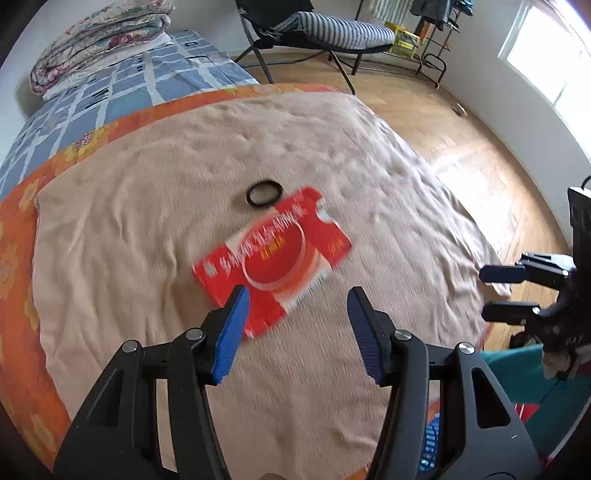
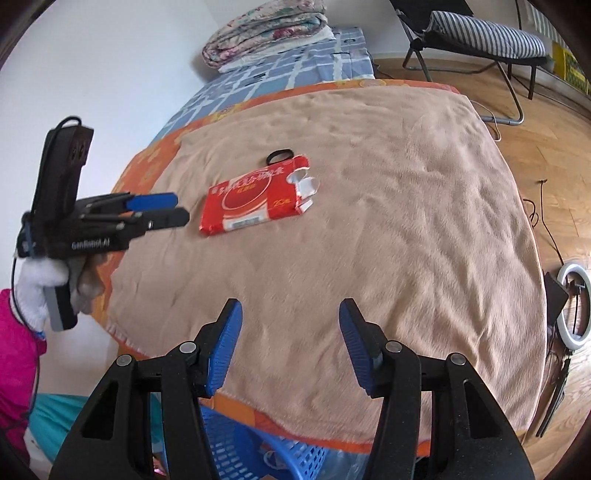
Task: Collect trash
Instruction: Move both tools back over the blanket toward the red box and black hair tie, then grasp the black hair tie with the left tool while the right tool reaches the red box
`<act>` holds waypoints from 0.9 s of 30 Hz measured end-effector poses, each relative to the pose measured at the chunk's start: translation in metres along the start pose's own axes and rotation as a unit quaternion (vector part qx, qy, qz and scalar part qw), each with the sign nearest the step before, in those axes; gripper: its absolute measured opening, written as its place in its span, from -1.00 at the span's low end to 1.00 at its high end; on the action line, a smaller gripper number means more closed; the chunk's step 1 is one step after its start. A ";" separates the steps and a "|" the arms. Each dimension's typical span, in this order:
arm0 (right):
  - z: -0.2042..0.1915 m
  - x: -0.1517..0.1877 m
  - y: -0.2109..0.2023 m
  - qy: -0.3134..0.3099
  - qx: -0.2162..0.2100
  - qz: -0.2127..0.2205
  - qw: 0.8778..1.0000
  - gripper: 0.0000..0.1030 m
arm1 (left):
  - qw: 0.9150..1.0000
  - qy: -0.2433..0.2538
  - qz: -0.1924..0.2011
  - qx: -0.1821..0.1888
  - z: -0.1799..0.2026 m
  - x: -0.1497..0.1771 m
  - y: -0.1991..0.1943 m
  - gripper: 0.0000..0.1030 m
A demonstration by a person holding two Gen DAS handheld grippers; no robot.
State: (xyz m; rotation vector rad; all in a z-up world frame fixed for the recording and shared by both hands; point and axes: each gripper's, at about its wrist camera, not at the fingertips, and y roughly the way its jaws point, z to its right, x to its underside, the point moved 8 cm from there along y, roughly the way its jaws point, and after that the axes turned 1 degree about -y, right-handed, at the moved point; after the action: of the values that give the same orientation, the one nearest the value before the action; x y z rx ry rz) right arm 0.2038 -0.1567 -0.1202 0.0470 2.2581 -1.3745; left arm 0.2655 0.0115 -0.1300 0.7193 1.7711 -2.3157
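Observation:
A flattened red cardboard box [image 1: 273, 258] lies on the beige blanket [image 1: 147, 229]; it also shows in the right wrist view [image 2: 255, 201] with its torn white flaps to the right. A black hair tie [image 1: 264, 194] lies just behind it, also seen in the right wrist view [image 2: 279, 155]. My left gripper [image 1: 297, 295] is open and empty, its left fingertip over the box's near corner. My right gripper [image 2: 290, 308] is open and empty above the blanket's near part, well short of the box. Each gripper shows in the other's view: right gripper [image 1: 506, 291], left gripper [image 2: 166, 210].
A blue plastic basket [image 2: 258, 450] stands below the bed's near edge. A folded floral quilt [image 2: 266, 33] lies at the bed's far end. A striped folding chair [image 1: 325, 33] and wooden floor [image 1: 461, 147] are beyond. A ring light [image 2: 572, 306] stands at the right.

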 end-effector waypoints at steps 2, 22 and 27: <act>0.001 -0.011 0.004 0.001 -0.008 0.003 1.000 0.04 | 1.000 -0.003 -0.001 -0.002 -0.007 -0.009 0.005 0.10; 0.003 -0.081 0.102 -0.016 -0.106 -0.022 0.994 -0.06 | 0.999 -0.025 -0.027 0.005 -0.040 -0.076 0.095 -0.30; 0.007 -0.078 0.112 -0.008 -0.117 -0.029 0.993 -0.06 | 0.999 -0.031 -0.038 -0.007 -0.045 -0.080 0.115 -0.35</act>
State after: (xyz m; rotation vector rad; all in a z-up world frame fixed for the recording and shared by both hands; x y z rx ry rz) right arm 0.3059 -0.0907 -0.1822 -0.1096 2.4078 -1.1243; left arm 0.3934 0.0052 -0.2026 0.5806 1.8143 -2.3444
